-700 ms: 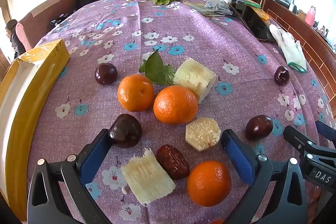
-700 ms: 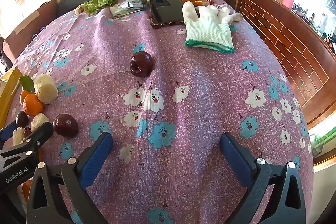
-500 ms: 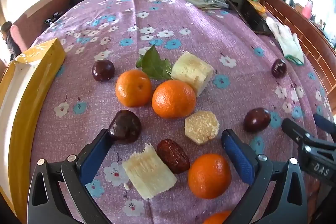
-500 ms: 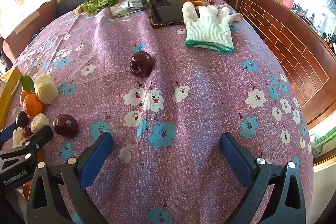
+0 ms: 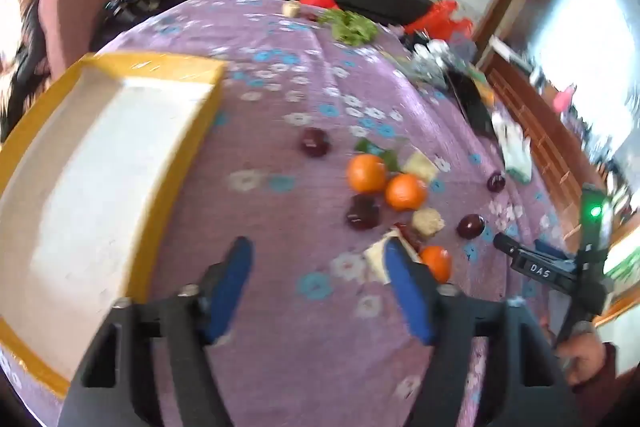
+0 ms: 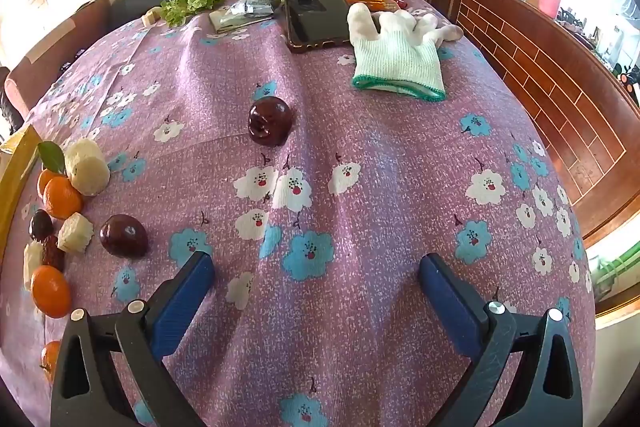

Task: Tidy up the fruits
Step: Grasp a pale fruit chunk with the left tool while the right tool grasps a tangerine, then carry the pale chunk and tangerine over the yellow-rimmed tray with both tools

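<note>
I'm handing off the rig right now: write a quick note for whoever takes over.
Left gripper: open, empty, above bare cloth between the yellow-rimmed tray and the fruit cluster.
Right gripper: open, empty, over the floral tablecloth.
Fruit: oranges, dark plums, a red date and pale cut pieces all lie loose on the cloth.
Done: nothing is in the tray.
Left: every piece has yet to be sorted.

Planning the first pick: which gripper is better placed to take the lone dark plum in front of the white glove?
Right. The open right gripper faces the plum directly; the left gripper points toward the yellow box.
</note>
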The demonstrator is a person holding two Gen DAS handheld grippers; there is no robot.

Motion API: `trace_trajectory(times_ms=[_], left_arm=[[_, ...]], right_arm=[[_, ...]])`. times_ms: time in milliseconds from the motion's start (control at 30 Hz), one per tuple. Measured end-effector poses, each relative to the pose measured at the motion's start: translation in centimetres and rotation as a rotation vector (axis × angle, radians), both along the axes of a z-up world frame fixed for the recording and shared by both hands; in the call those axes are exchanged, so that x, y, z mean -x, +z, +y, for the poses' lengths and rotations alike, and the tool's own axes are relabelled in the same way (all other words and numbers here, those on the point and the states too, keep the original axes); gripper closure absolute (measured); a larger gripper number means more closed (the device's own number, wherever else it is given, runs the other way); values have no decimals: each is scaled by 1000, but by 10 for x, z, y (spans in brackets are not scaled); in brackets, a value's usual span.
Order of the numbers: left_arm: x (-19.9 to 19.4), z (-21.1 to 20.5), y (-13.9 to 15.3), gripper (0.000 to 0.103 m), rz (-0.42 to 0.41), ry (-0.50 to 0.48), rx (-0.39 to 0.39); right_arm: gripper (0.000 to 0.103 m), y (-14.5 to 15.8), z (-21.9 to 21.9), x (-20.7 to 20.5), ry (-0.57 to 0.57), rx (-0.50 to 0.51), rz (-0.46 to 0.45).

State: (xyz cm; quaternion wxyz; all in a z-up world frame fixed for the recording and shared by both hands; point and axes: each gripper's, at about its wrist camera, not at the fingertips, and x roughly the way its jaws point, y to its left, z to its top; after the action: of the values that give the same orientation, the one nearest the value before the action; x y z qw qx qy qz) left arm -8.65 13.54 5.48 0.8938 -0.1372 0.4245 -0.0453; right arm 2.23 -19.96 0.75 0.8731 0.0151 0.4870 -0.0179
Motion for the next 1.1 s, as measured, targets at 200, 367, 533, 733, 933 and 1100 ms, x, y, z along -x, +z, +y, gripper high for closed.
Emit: trace_trajectory(times_ms=[200,367,533,733,933,1100], left_arm=[[17,35,-8,41,-13,97,57],[14,33,-16,70,39,47,90],[13,17,-10,70,25,-1,121],[-9,-8,-12,68,55,-72,109],[-33,-46,-18,69,68,-167,77],[-50,-67,-30,69,93,-195,66]], right_arm=[[13,41,7,35,63,-73,-161],[13,53,47,65,284,-156,-187],[20,36,106,89,502,-154,-125],[40,11,142,97,587,-91,-69],[61,9,137,99,582,-104,-50],[61,9,132,99,577,-125,-45]])
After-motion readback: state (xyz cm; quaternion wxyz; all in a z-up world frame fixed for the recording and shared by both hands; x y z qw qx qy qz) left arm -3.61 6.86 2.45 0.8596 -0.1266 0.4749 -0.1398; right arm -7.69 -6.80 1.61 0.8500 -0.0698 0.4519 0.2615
